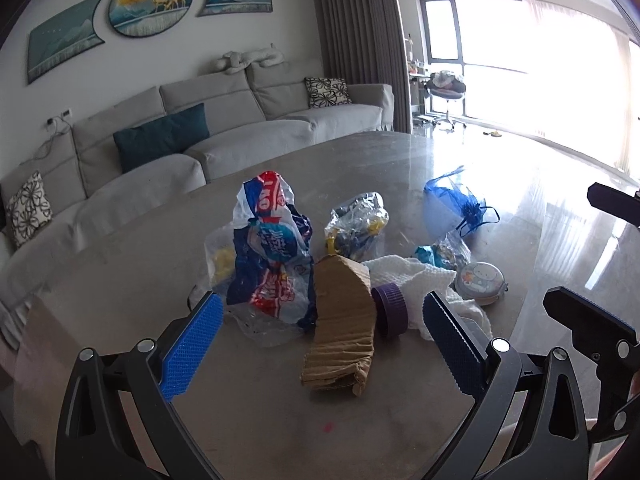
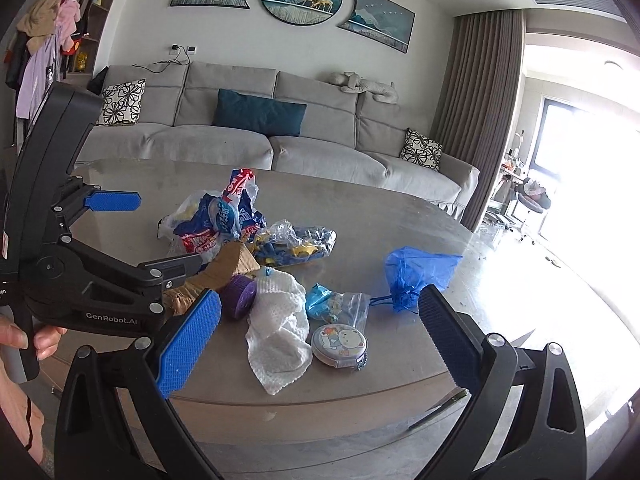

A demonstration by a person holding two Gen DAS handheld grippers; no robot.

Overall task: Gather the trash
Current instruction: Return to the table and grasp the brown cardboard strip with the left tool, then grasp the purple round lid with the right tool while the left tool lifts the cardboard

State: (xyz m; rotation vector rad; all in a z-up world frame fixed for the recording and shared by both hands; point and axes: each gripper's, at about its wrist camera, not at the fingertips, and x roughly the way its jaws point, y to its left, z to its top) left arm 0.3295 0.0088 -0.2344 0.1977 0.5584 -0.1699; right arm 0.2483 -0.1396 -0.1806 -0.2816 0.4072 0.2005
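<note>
Grey counter before sofa carries trash pile: red-blue plastic bag, cardboard strip, purple cap. Left hand-held gripper wide open, empty, straddling cardboard; right hand-held gripper likewise empty. Approach step; next, lower and close on cardboard.

Left wrist view low over the table, close, facing the sofa and window, right wrist view further right, both sharing the trash pile.
</note>
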